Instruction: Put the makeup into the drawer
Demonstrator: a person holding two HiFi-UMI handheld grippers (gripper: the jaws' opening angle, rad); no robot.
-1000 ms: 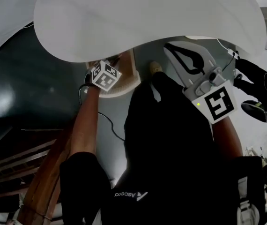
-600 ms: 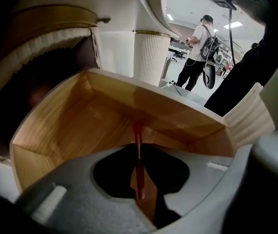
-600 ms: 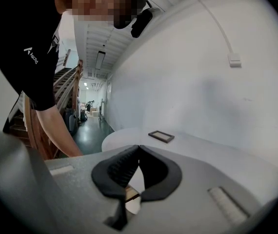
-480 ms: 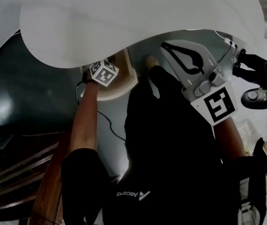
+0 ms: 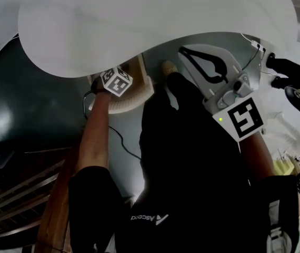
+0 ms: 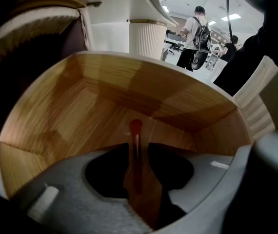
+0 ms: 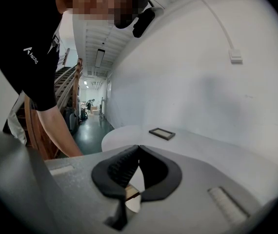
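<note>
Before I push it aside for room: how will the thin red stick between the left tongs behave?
The makeup stick looks thin and straight: probably stiff and light. It may roll on the smooth wooden drawer. The left tongs are opening round it, so it could tip.

Drawer (image 6: 95,96): light wood inside, clear grain, smooth satin finish w/ soft sheen; outer front cream, ribbed, matt. Makeup (image 6: 135,130): thin red stick, glossy, looks like plastic. Left gripper (image 6: 139,147) (jaws opening, makeup between them): shell grey plastic, matt, fine-grained; pads black, matt, rubbery-looking. Right gripper (image 7: 138,146): same grey grainy matt plastic; black pads (image 7: 122,167) ribbed on inner face. Table top (image 5: 139,20): white, smooth, matt, material can't tell. Column (image 6: 148,37): white, fluted, matt. Floor (image 5: 29,104): dark, smooth, semi-gloss w/ pale reflections. Shirt (image 5: 192,157): black cloth, matt.
</note>
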